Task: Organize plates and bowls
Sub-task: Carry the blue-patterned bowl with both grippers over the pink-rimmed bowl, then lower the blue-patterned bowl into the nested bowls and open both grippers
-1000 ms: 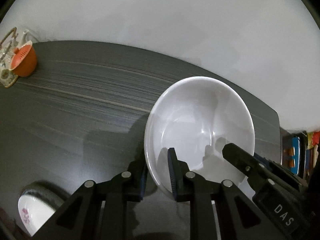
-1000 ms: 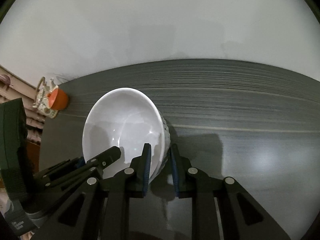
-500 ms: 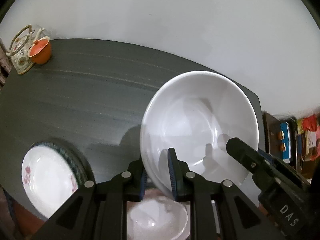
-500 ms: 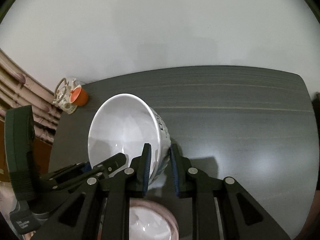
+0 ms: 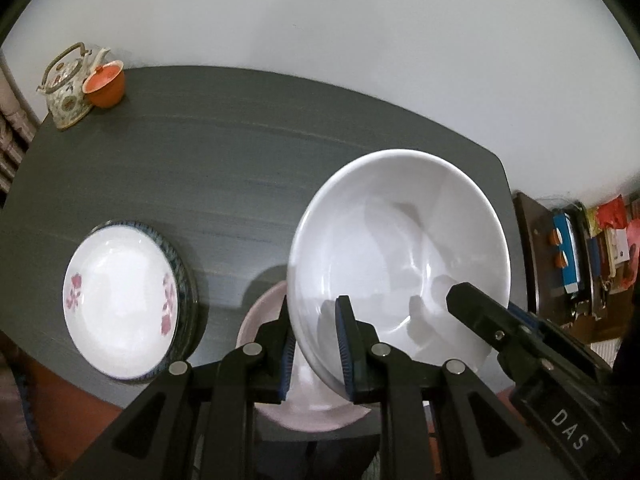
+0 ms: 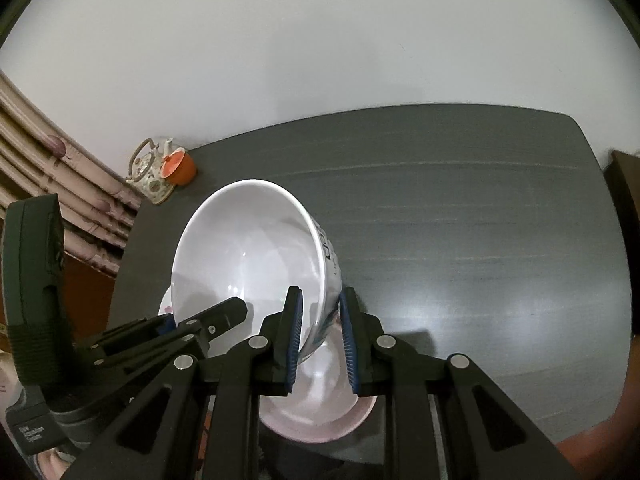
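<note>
A large white bowl (image 5: 400, 240) with blue marks on its outside is held in the air by both grippers. My left gripper (image 5: 314, 344) is shut on its left rim. My right gripper (image 6: 320, 338) is shut on its right rim; the bowl also shows in the right wrist view (image 6: 248, 256). A pink-rimmed bowl (image 5: 304, 412) sits on the dark table just below it and also shows in the right wrist view (image 6: 320, 412). A white plate with pink flowers (image 5: 120, 300) lies on a blue-edged plate at the left.
A patterned teapot (image 5: 66, 88) and an orange cup (image 5: 105, 84) stand at the table's far left corner (image 6: 164, 172). The dark grey table (image 6: 460, 240) stretches to the right. A shelf with coloured items (image 5: 580, 252) stands beyond the table's right edge.
Both grippers have lifted the white bowl and drawn back. The pink-rimmed bowl and the flowered plate have come into view below.
</note>
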`<state>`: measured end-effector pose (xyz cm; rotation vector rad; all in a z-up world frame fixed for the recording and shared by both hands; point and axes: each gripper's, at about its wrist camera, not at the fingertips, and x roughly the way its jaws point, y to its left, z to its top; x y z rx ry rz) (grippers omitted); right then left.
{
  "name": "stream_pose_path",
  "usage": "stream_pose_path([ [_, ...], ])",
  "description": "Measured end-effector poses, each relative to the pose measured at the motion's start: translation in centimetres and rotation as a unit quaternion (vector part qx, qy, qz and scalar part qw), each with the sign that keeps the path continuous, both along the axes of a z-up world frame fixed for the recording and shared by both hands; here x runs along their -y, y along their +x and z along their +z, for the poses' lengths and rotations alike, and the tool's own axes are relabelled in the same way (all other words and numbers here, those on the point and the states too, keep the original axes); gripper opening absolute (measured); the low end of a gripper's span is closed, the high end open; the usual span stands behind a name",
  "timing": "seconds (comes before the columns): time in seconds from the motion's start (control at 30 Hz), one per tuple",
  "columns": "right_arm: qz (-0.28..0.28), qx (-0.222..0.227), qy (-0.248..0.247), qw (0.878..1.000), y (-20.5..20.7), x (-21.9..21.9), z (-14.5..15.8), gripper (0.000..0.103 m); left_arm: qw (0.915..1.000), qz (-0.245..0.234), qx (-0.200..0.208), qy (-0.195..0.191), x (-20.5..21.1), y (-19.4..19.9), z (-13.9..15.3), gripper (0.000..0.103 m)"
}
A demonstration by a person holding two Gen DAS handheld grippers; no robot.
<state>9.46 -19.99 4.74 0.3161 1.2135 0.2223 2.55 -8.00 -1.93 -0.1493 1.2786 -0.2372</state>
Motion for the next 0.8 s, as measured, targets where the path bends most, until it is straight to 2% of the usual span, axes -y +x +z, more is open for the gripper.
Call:
stream_pose_path([
  [0.3,-0.008,-0.017,0.011,1.000,-3.3,-0.3,-1.5,0.019,0.9998,-0.005,-0.020,0.002,-0.3,-3.2,-1.6,0.019],
  [0.67,-0.010,-0.057,0.010,0.998,-4.1,-1.8,-4.8,0.019,0.9990,-0.002,-0.042,0.014,-0.5,-3.9,-4.5,0.019],
  [0.8,-0.013,-0.068,0.010,0.998,-4.8,-0.8,-5.6,0.019,0.9986,-0.003,-0.047,0.022,-0.3,-3.8,-5.4,0.019],
])
